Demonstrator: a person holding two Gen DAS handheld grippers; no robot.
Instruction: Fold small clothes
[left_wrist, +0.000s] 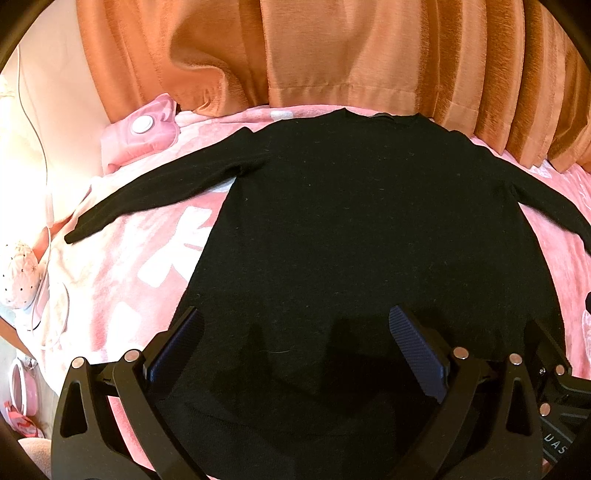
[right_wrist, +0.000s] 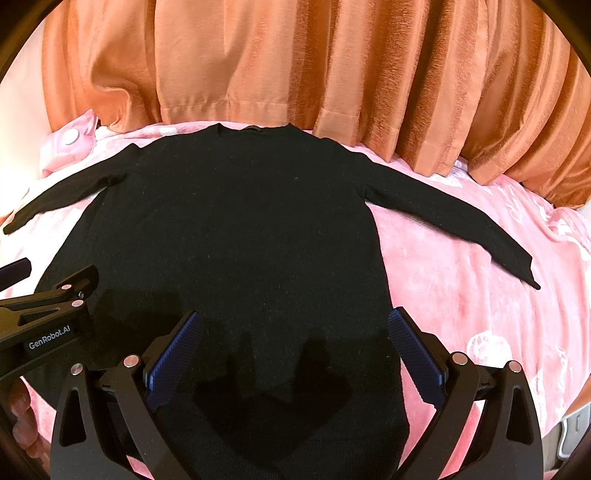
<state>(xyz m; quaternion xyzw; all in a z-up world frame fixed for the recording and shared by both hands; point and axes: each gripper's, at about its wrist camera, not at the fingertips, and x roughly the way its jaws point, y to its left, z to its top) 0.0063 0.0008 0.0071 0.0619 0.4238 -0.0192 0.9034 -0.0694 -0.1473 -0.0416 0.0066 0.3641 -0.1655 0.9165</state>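
Black sweater spread flat on pink blanket, sleeves out, left gripper and right gripper both spread wide above hem, orange curtain behind.

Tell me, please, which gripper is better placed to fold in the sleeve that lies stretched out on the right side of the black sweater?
Probably the right gripper. It is open over the right part of the black sweater, and that sleeve lies fully in its view. The left gripper hovers farther left, with the other sleeve nearer.
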